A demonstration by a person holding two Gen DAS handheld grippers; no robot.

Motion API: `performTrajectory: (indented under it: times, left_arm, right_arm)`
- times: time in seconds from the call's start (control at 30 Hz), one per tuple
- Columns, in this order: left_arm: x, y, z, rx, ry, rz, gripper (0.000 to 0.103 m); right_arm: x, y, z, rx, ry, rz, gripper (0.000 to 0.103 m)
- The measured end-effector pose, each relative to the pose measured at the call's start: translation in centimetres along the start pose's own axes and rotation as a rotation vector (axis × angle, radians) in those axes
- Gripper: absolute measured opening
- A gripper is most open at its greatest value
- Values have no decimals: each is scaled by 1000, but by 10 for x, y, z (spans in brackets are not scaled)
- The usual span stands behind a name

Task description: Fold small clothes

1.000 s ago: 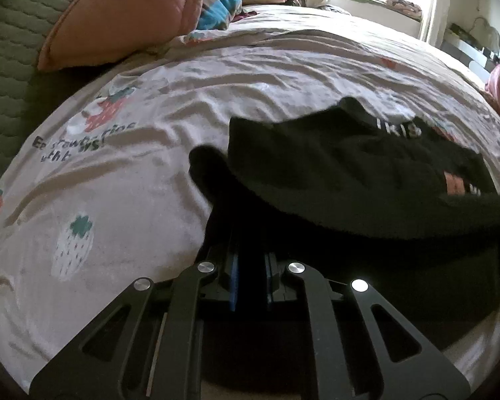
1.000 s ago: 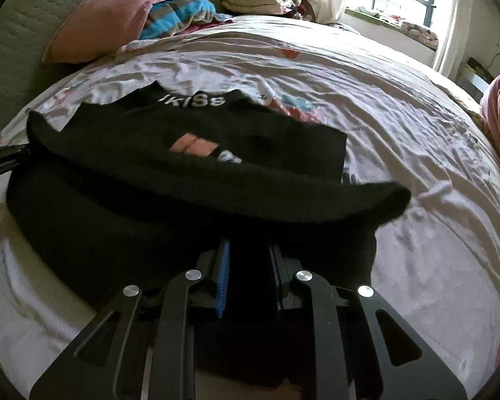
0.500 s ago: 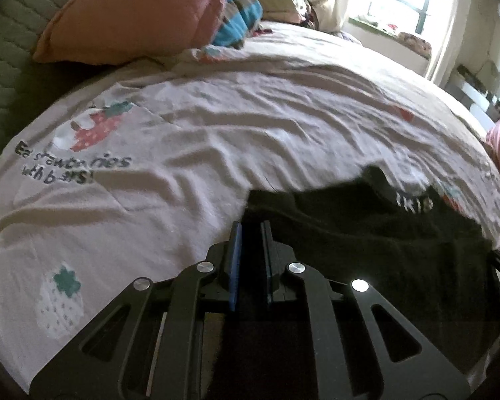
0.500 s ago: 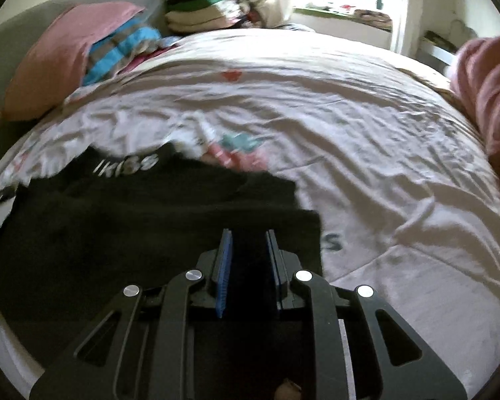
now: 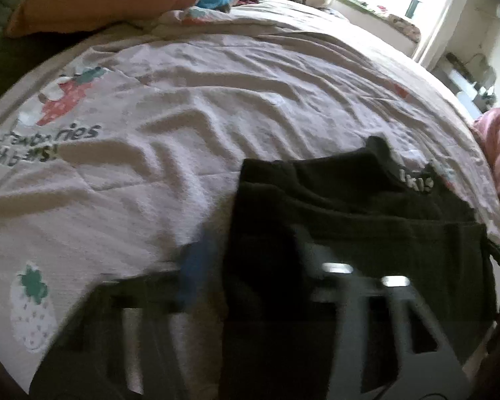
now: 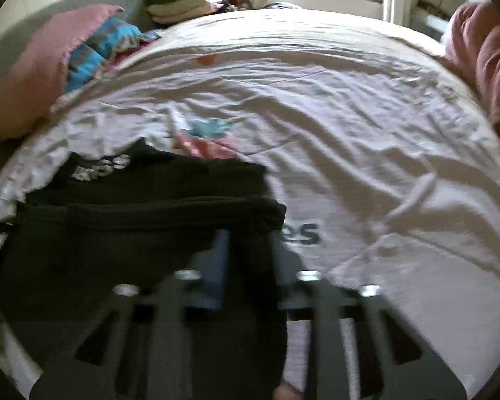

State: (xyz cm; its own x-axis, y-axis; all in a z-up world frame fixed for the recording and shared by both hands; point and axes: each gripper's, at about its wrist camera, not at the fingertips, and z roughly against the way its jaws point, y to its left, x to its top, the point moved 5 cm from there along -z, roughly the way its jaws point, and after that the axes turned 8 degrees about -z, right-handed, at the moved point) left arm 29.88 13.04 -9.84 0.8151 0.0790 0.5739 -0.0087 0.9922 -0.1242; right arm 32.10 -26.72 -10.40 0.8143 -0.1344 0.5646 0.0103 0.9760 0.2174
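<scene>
my left gripper [image 5: 250,260], blurred at the bottom of its view, has black cloth lying between its fingers at the near left corner of the black garment [image 5: 366,233]; its jaws have just been opening a little, and through the blur i cannot tell whether the pads press on the cloth. my right gripper [image 6: 246,260] sits at the near right corner of the same garment, its jaws just closing to nearly shut, with dark cloth between them, so i read it as pinching the edge. the garment lies on the strawberry-print bedspread [image 5: 183,116] as a doubled panel, the folded layer stopping short of the far edge, where a white-lettered waistband [image 6: 103,166] shows. i judge the step in hand to be the setting-down of a first fold. the next move calls for both grippers to let go cleanly without dragging the top layer, then to take one side for a crosswise fold. a pink pillow [image 6: 40,76] lies well apart.
</scene>
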Motion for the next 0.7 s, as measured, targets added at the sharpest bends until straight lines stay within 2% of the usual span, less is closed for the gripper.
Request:
performTrajectory:
  times: [0.1, 0.3, 0.47, 0.57, 0.7]
  left_arm:
    - [2, -4, 7, 14, -25, -25, 5]
    - [26, -7, 48, 9, -153, -36, 4]
    - [47, -9, 65, 39, -255, -43, 4]
    - [56, -7, 52, 56, -248, -57, 4]
    - [49, -4, 26, 83, -194, -70, 4]
  right_arm:
    - [0, 1, 10, 8, -43, -7, 8]
    - [23, 3, 47, 71, -164, -46, 8]
    - [49, 4, 46, 68, -220, -46, 8]
    - [53, 4, 34, 42, -218, -52, 8]
    - [49, 7, 15, -18, -204, -11, 8]
